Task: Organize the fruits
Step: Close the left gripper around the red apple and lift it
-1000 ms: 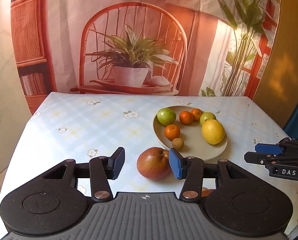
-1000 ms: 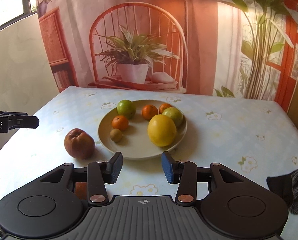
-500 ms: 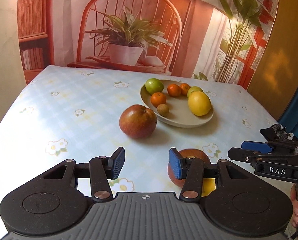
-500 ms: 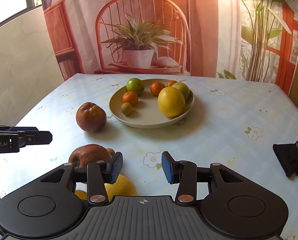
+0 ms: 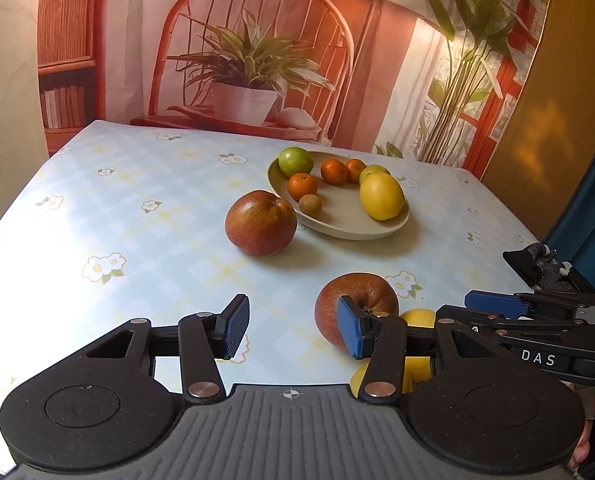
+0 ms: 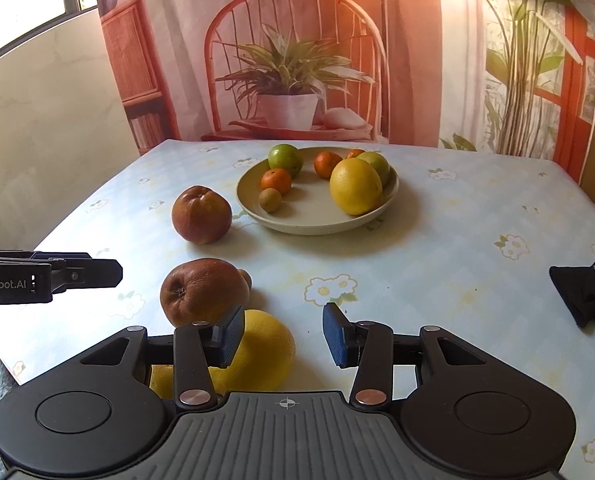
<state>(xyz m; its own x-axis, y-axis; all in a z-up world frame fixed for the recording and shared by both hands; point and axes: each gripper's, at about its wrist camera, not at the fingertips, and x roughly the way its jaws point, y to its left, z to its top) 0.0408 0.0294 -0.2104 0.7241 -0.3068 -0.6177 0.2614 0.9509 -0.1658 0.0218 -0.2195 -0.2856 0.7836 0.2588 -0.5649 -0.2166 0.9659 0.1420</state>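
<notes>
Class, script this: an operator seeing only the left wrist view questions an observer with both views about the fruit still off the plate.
Operator: What is the yellow beside the wrinkled apple, by my left gripper?
Observer: A large yellow citrus, whole, on the tablecloth.
Operator: Anything hidden by that apple?
Observer: A small brown fruit at its far side.
Operator: Is the right gripper loaded?
Observer: No, open, pads gripping nothing.

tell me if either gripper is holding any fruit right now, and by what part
Nothing is held. The left gripper and right gripper both stand open and empty above the tablecloth.
</notes>
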